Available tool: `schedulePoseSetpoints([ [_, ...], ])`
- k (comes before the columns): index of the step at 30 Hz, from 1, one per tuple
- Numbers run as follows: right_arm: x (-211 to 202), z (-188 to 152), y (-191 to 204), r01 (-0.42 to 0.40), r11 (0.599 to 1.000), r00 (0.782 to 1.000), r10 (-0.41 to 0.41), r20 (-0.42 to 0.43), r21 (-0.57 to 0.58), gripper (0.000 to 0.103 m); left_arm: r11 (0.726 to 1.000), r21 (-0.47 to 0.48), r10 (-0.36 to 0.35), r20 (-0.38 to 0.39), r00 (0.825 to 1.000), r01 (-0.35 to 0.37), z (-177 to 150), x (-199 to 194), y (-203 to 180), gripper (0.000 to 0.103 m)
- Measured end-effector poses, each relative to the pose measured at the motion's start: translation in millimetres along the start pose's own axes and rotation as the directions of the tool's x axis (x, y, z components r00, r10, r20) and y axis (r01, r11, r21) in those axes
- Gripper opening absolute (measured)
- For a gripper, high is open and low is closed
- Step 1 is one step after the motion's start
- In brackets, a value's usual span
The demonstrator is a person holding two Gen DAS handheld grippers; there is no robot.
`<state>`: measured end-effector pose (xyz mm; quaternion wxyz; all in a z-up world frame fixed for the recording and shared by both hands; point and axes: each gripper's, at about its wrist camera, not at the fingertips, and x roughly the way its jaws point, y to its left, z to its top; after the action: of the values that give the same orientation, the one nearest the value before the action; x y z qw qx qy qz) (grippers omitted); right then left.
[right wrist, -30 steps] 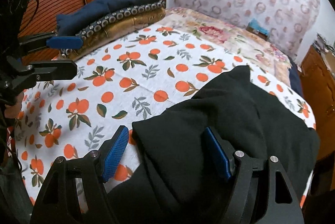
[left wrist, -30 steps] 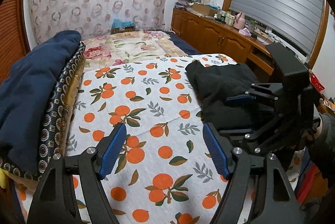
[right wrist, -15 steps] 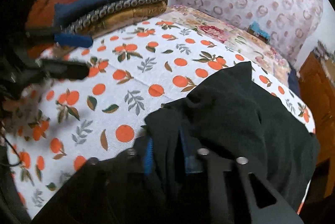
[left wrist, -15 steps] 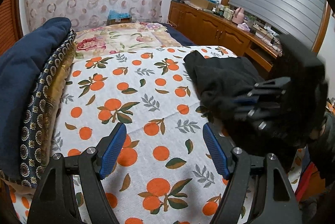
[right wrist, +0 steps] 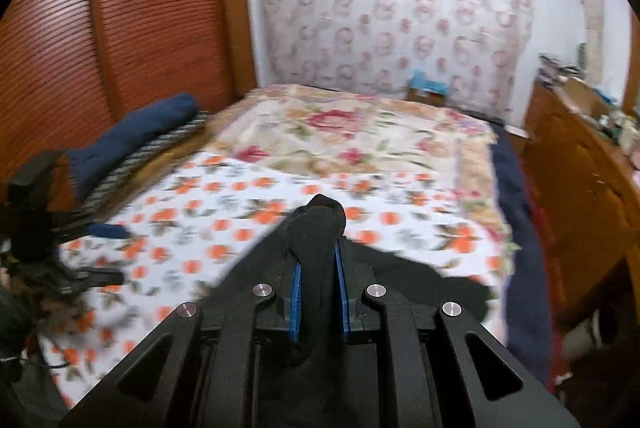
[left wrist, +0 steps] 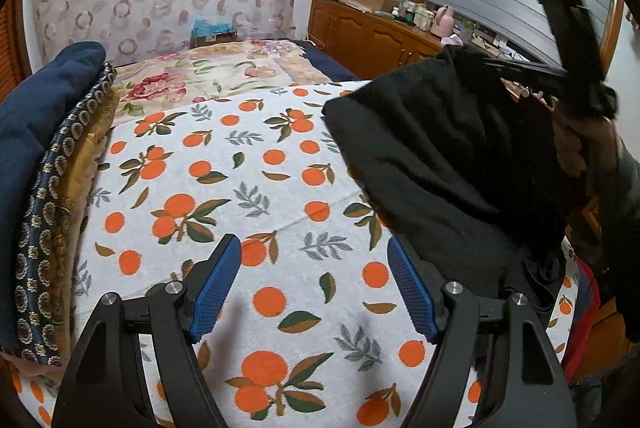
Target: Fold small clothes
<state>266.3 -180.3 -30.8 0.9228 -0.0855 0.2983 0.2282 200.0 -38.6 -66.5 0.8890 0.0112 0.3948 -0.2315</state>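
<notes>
A black garment [left wrist: 444, 163] hangs over the right side of the bed with the orange-print cover [left wrist: 248, 187]. My right gripper [right wrist: 318, 268] is shut on a bunched fold of this garment [right wrist: 320, 224] and holds it up above the bed; it shows at the upper right of the left wrist view [left wrist: 500, 65]. My left gripper [left wrist: 314, 270] is open and empty, low over the orange-print cover, just left of the garment's lower edge. In the right wrist view the left gripper [right wrist: 100, 252] is at the far left.
Folded dark blue and patterned blankets [left wrist: 44, 163] are stacked along the bed's left side. A floral quilt [left wrist: 216, 71] covers the far half of the bed. A wooden cabinet [left wrist: 372, 35] with clutter stands to the right, and a slatted wooden door [right wrist: 100, 27] to the left.
My right gripper has shut on the black garment and lifted it up off the bed. My left gripper has stayed open and shifted slightly towards the garment.
</notes>
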Motion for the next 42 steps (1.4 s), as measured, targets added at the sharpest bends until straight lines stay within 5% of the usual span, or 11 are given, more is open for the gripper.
schedulePoseSetpoints([
  [9, 55, -11, -44, 0.13, 0.987, 0.984, -0.117, -0.136, 0.091, 0.015, 1.0, 0.006, -0.004, -0.019, 1.0, 0.004, -7, 4, -12, 0.076],
  [13, 62, -5, -49, 0.201, 0.973, 0.971, -0.182, -0.156, 0.116, 0.034, 1.0, 0.015, -0.003, -0.017, 1.0, 0.003, -10, 2, -21, 0.076],
  [17, 45, -2, -37, 0.219, 0.968, 0.97, -0.202, -0.136, 0.12, 0.036, 1.0, 0.027, -0.004, -0.008, 1.0, 0.004, -14, -2, -31, 0.076],
  [28, -51, -66, 35, 0.111, 0.99, 0.992, -0.105, -0.064, 0.084, 0.036, 0.999, 0.045, 0.021, 0.029, 0.999, -0.023, -33, -23, -57, 0.076],
  [42, -74, -125, 97, -0.071, 0.997, 0.994, 0.074, -0.086, 0.04, 0.036, 0.999, 0.043, 0.009, 0.048, 0.999, -0.011, -46, -43, -73, 0.076],
])
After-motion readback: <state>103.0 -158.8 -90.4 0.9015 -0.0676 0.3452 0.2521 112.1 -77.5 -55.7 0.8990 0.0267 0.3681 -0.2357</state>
